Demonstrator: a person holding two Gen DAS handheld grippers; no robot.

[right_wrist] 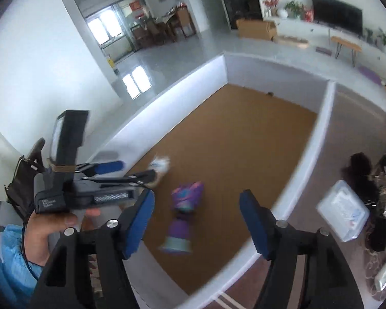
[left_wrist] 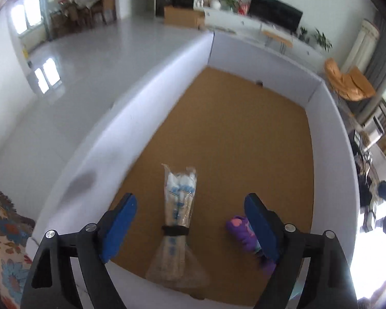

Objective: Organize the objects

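Note:
A clear plastic bag of white items (left_wrist: 178, 216), tied with a black band, lies on the brown cork floor of a white-walled pen (left_wrist: 244, 141). A purple patterned object (left_wrist: 240, 231) lies to its right. My left gripper (left_wrist: 190, 222) is open above the bag, which sits between the fingers, untouched. In the right wrist view my right gripper (right_wrist: 196, 221) is open and empty above the purple object (right_wrist: 184, 213). The left gripper (right_wrist: 131, 171), held in a hand, shows at the left there, over the bag (right_wrist: 160, 166).
White walls (right_wrist: 319, 139) enclose the cork floor. A clear lidded plastic box (right_wrist: 343, 212) and dark clutter lie on the carpet outside to the right. A patterned cloth (left_wrist: 2, 231) lies at the left. A small dark item (left_wrist: 259, 83) sits by the far wall.

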